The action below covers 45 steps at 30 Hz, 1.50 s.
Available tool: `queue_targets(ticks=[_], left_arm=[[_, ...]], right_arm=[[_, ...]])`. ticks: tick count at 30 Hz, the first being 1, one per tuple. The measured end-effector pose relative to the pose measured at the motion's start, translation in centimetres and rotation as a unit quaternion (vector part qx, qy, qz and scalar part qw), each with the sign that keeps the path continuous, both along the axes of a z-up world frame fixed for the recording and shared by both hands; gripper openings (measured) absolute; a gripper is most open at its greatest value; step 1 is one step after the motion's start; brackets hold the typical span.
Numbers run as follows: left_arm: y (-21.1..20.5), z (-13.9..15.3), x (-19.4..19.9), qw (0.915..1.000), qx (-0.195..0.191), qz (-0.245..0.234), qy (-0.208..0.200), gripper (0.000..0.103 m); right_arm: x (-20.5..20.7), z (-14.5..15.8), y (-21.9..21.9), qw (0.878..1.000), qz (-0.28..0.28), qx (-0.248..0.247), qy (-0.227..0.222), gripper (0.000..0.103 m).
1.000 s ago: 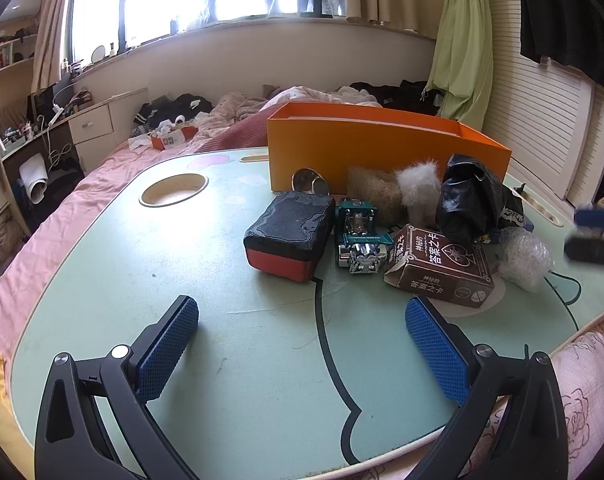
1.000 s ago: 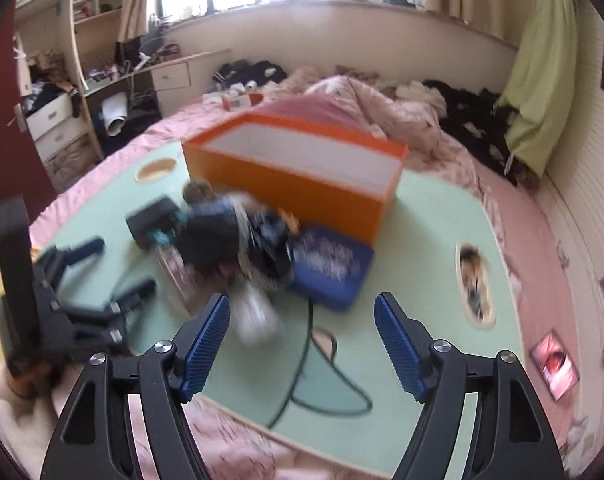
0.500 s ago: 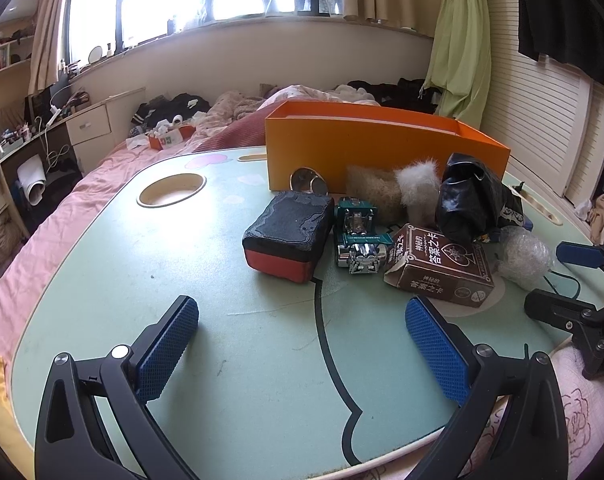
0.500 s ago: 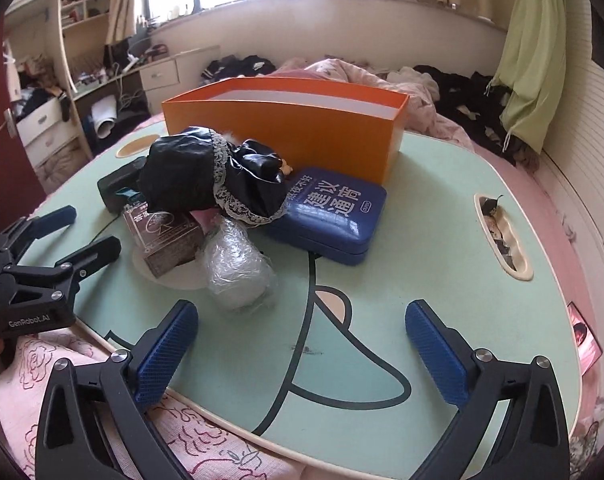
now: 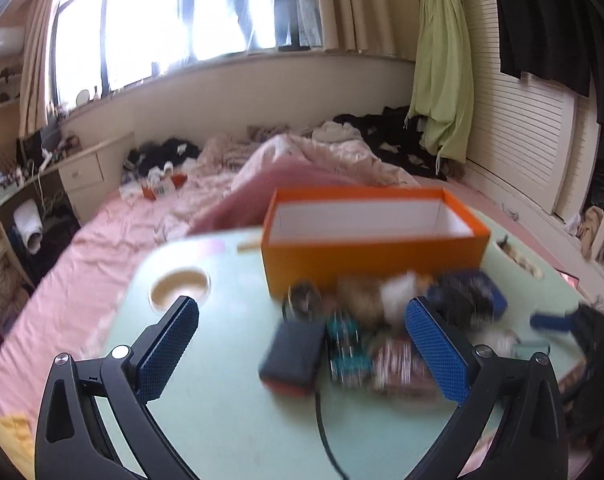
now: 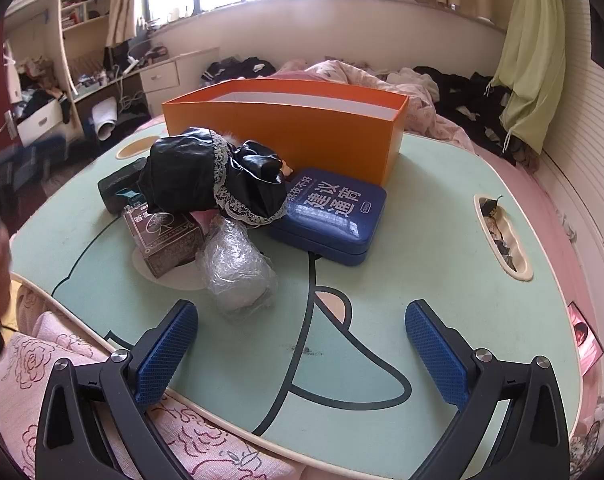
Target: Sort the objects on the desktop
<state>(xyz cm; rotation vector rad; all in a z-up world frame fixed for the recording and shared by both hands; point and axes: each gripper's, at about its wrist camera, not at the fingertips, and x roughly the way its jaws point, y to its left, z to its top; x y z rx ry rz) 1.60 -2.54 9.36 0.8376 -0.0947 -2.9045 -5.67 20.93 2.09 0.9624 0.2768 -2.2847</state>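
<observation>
Orange card walls, white inside, form the long open box at the far side of a mint-green table set on a pink bed. Just near of it lies the clutter: a glossy black doll dress edged in lace, a hard blue case with white lettering touching the box's right end, a brown printed carton and a crinkled bubble-wrap bundle. The right gripper, its ribbed blue pads wide apart after opening within the last second, holds nothing over the near table edge. The left gripper, also wide and empty, now views the box from higher than a second ago, showing its inside; a black pouch blurs below
</observation>
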Motion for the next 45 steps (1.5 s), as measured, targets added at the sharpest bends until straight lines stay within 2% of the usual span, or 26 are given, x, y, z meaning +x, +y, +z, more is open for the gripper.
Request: queue_targets(ticks=[2,5,7,9,11,15,18,21,26,31,34,37,39,43,45], left_arm=[[0.5,1.7,-2.7,0.9998,-0.021,-0.001,-0.006,0.103],[1.2,2.3,-6.3,0.9992,-0.031,-0.004,-0.025,0.103],[1.5,1.9,-8.5,0.9984,-0.018,-0.014,-0.052,0.103],[1.5,0.8,-10.7,0.9948,0.019,-0.03,-0.096,0.103],[1.6,-0.5,-12.3,0.9902,0.039,-0.03,-0.13,0.102],[2.5,-1.9,-13.0,0.9895,0.029,-0.023,-0.14,0.102],[2.8,-2.3,-13.2,0.9888,0.032,-0.024,-0.144,0.102],[3.1,-2.1,-13.3,0.9898,0.02,-0.022,-0.139,0.102],[2.8,-0.8,-11.7,0.9916,0.029,-0.038,-0.12,0.102],[1.1,0.5,-5.4,0.9936,0.061,-0.062,-0.072,0.102],[0.3,-0.8,-0.9,0.9946,0.063,-0.063,-0.053,0.102],[0.1,-3.5,2.0,0.9962,0.039,-0.05,-0.06,0.102],[-0.1,-5.0,2.7,0.9968,0.034,-0.033,-0.065,0.102],[-0.2,-6.8,3.0,0.997,0.048,-0.019,-0.058,0.102],[0.0,-7.8,2.6,0.9961,0.054,-0.018,-0.068,0.102]], right_arm=[[0.0,0.1,0.1,1.0,0.0,0.0,0.0,0.103],[-0.1,0.0,0.1,1.0,0.0,0.0,0.0,0.103],[0.0,0.0,0.1,1.0,0.0,0.0,0.0,0.103],[0.0,0.0,0.1,1.0,-0.001,0.0,0.0,0.103],[0.0,0.0,0.0,1.0,-0.001,0.0,0.0,0.103],[0.0,-0.1,0.1,1.0,-0.003,0.0,0.0,0.103],[0.0,-0.1,0.1,1.0,-0.003,-0.001,0.0,0.103],[0.0,-0.1,0.1,1.0,-0.003,0.0,0.0,0.103],[0.0,0.0,0.1,1.0,-0.003,0.0,0.0,0.103],[0.0,0.0,0.1,1.0,-0.004,-0.001,0.001,0.103],[0.3,0.4,0.1,1.0,-0.004,-0.001,0.0,0.103],[0.2,0.6,0.1,1.0,-0.004,0.0,0.001,0.103],[0.3,0.6,0.0,1.0,-0.004,-0.001,0.001,0.103],[0.3,0.6,0.1,1.0,-0.005,0.0,0.001,0.103],[0.3,0.6,0.0,1.0,-0.005,-0.001,0.001,0.103]])
